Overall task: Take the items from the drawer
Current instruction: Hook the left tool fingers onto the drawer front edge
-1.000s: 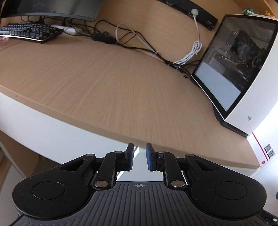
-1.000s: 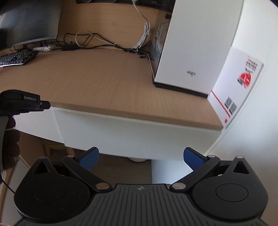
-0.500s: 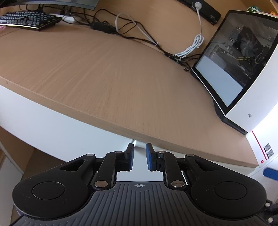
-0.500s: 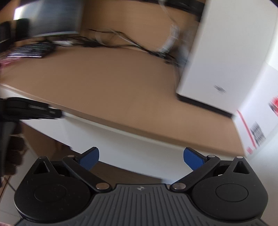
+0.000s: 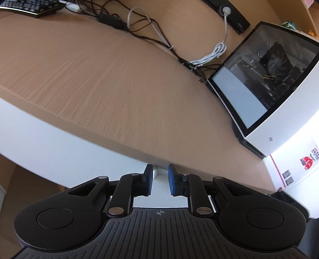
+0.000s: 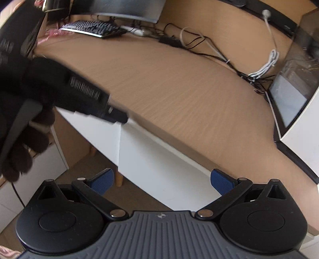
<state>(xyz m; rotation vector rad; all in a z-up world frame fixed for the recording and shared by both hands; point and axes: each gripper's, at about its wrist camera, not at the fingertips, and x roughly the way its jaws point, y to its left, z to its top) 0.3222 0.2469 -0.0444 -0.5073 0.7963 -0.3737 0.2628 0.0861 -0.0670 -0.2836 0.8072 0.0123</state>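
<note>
The white drawer front [image 6: 159, 159] hangs under the wooden desk top [image 6: 169, 83], beside a second white panel [image 6: 95, 135] past a vertical seam. It looks closed, and nothing inside it shows. My left gripper [image 5: 160, 179] points at the top edge of the drawer front [image 5: 83, 155], its blue pads [image 5: 149, 179] a narrow gap apart with only white panel between them. In the right wrist view, the left gripper [image 6: 119, 118], held by a dark gloved hand [image 6: 20, 155], touches the panel near the seam. My right gripper [image 6: 162, 177] stands wide open and empty, short of the drawer front.
A white PC case with a glass side [image 5: 269, 83] stands on the desk at the right, next to a white carton [image 5: 295, 171]. Cables [image 5: 159, 37] and a keyboard [image 6: 93, 28] lie along the back. A monitor [image 6: 123, 8] stands behind the keyboard.
The right gripper has swung left and come closer, so the left gripper and gloved hand now loom large. The left gripper has edged up to the desk's front edge. Neither gripper's finger gap has changed.
</note>
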